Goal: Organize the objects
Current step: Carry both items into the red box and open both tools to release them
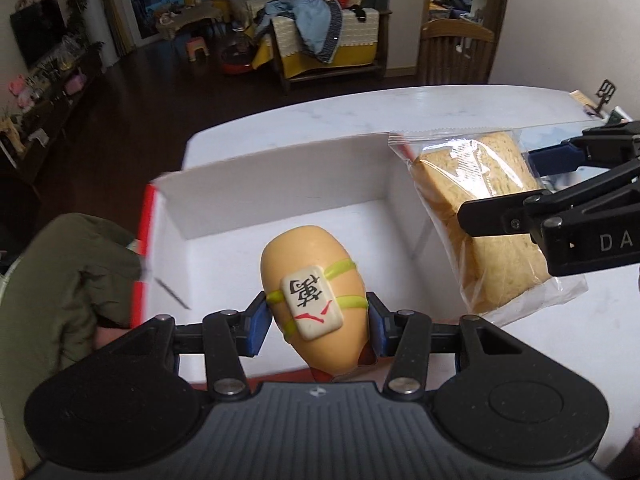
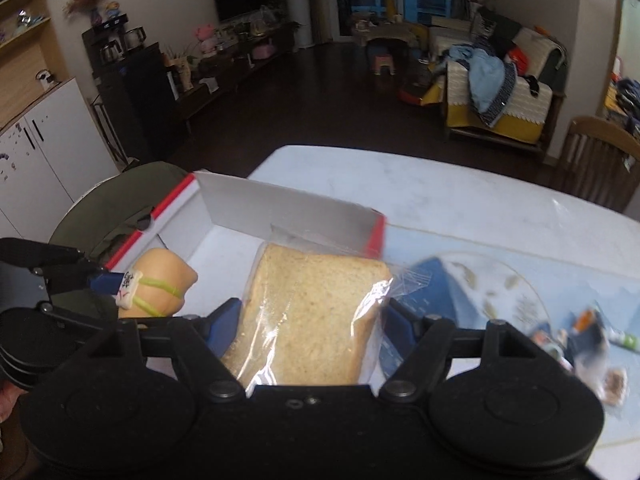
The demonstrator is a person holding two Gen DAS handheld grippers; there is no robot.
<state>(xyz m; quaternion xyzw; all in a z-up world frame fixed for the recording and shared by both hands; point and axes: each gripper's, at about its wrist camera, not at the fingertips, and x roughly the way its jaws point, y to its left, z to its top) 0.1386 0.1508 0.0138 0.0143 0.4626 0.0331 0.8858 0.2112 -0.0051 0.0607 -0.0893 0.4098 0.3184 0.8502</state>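
My left gripper (image 1: 318, 322) is shut on a tan egg-shaped toy (image 1: 312, 280) with a mahjong tile strapped on by yellow-green bands; it hangs over the open white box (image 1: 224, 188) with red edges. My right gripper (image 2: 312, 328) is shut on a clear bag of sliced bread (image 2: 312, 312), held over the box's right side. In the left wrist view the bagged bread (image 1: 476, 208) and the right gripper (image 1: 536, 184) come in from the right. In the right wrist view the toy (image 2: 160, 284) and the left gripper (image 2: 116, 284) show at the left, above the box (image 2: 280, 204).
The box stands on a white marble table (image 2: 440, 196). A blue patterned mat (image 2: 460, 288) with small packets (image 2: 588, 340) lies to the right of the box. An olive-green cushion (image 1: 68, 288) sits left of it. A wooden chair (image 2: 600, 160) stands at the table's far right.
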